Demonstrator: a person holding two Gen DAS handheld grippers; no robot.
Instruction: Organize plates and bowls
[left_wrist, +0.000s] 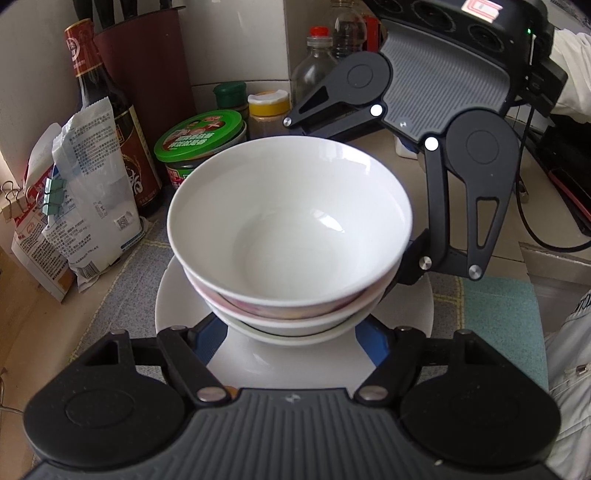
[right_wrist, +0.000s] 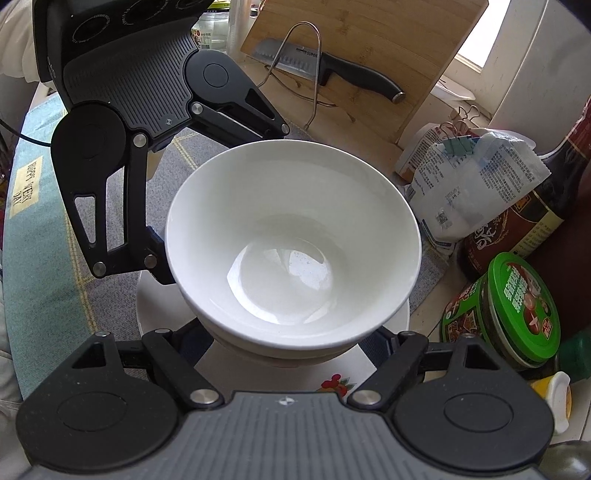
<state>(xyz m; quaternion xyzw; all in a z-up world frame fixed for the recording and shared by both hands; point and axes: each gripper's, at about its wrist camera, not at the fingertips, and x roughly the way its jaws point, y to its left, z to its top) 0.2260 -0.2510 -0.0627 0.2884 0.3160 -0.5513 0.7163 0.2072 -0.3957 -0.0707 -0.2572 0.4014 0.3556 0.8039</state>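
A stack of white bowls (left_wrist: 291, 236) stands on a white plate (left_wrist: 166, 306) on a grey checked mat. The same stack (right_wrist: 291, 243) and the plate (right_wrist: 155, 314), with a red flower print at its near edge, show in the right wrist view. My left gripper (left_wrist: 291, 334) is spread wide around the lower bowls from the near side, its blue pads at either flank. My right gripper (right_wrist: 291, 339) is spread wide around the stack from the opposite side. Each gripper shows in the other's view, the right one (left_wrist: 400, 271) and the left one (right_wrist: 162, 258). Whether the pads touch the bowls is hidden.
A soy sauce bottle (left_wrist: 107, 122), clipped white bags (left_wrist: 88, 206), a green-lidded jar (left_wrist: 201, 138) and small bottles (left_wrist: 266, 110) crowd the far side. A cutting board with a knife (right_wrist: 332, 66) leans behind a wire rack. A teal cloth (left_wrist: 502, 314) lies beside the mat.
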